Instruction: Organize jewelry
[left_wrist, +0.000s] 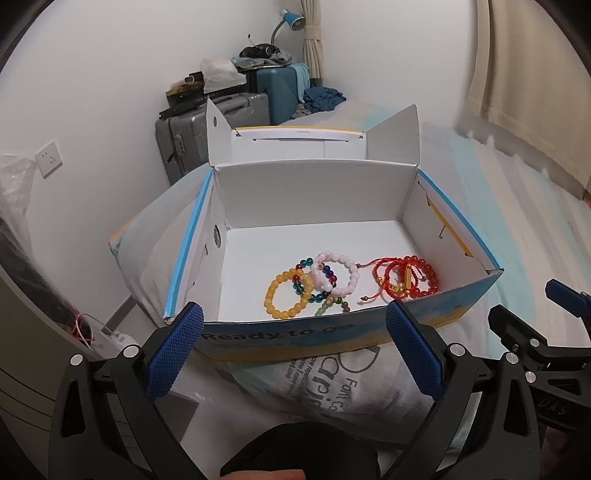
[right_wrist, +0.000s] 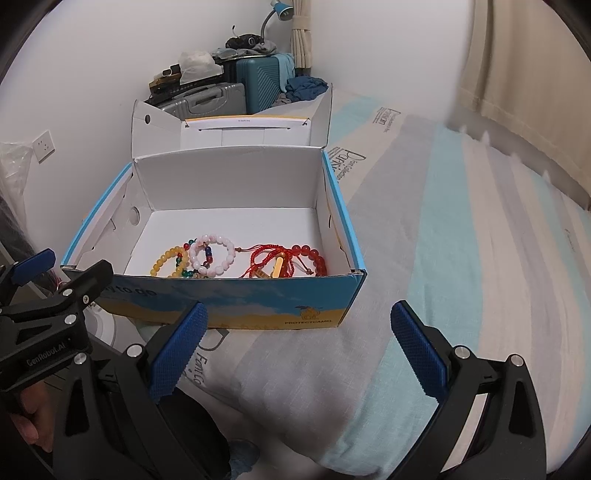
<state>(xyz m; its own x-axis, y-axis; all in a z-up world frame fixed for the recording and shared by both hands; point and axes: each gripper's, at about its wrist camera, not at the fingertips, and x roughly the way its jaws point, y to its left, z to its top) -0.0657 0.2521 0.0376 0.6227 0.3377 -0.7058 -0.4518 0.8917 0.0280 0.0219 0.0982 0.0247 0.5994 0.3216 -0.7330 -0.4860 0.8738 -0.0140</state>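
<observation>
Inside box (left_wrist: 461, 306): bracelets (left_wrist: 314, 284); both hand-held grippers spread (camel logo (right_wrist: 310, 315) right view only).

A matt white cardboard interior is shown by the box (left_wrist: 314, 192), its outer print faintly glossy. Glossy, smooth beads are seen on the bracelets (left_wrist: 325, 280), one red cord (left_wrist: 388, 273) being woven. The blue pads (right_wrist: 181, 347) of the tongs are knurled plastic. Soft cloth covers the bed (right_wrist: 461, 258).
</observation>
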